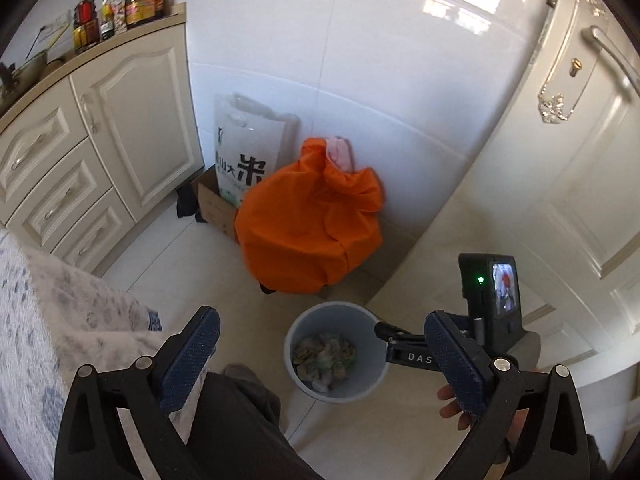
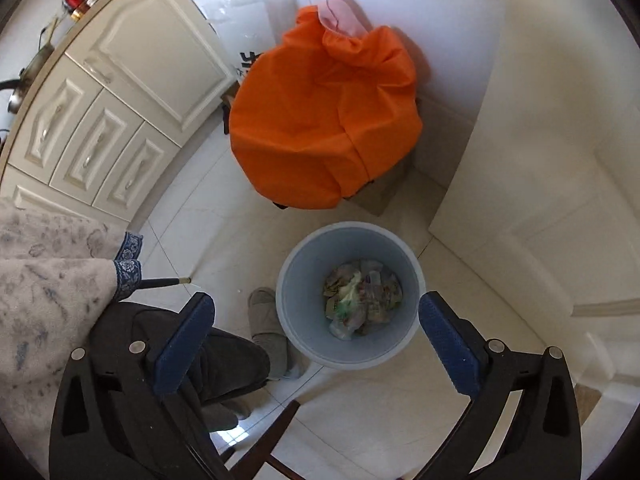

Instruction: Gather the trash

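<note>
Glossy white wall tiles (image 1: pixel 400 60) mirrored a bright window, pale floor tiles (image 2: pixel 360 420) lay below, cream panelled cabinets (image 1: pixel 132 120) stood at left with bottles (image 1: pixel 120 4) crowding the counter's end, and a white door (image 1: pixel 580 160) stood at right.

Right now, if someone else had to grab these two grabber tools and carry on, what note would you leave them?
Left gripper: open, nothing between its pads.
Right gripper: open, also empty, above the bin.
Bin: grey, on the floor by the person's slipper, in front of the orange bag.
Done: trash, wrappers and a crumpled plastic bag, lies at the bottom of the bin.
Left: no loose trash shows on the floor in either view; check beyond these views for more, then bring it to the bin.
</note>
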`<state>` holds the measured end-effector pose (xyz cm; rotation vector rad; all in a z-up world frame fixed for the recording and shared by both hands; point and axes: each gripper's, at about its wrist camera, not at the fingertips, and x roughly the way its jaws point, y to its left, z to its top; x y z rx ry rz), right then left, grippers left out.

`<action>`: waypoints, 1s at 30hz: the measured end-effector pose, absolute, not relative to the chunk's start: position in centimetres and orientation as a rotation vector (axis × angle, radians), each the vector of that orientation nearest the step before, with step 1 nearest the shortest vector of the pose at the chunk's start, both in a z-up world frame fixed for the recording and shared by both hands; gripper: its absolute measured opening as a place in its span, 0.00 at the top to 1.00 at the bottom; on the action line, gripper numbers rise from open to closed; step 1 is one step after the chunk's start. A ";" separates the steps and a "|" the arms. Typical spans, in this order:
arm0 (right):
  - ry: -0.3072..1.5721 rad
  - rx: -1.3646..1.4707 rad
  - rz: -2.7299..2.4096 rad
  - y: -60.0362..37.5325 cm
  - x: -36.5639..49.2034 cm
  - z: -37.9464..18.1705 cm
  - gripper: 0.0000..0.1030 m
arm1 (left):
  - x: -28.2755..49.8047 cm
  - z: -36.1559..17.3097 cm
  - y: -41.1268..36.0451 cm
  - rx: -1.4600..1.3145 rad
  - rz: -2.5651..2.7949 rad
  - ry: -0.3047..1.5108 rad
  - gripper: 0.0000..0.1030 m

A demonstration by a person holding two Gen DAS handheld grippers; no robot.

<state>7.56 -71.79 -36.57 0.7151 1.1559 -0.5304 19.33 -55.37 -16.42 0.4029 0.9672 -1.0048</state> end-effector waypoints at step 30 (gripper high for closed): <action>0.733 0.432 -0.284 -54.9 8.9 -12.9 0.00 | 8.3 -2.4 -22.3 0.117 -0.717 0.568 0.01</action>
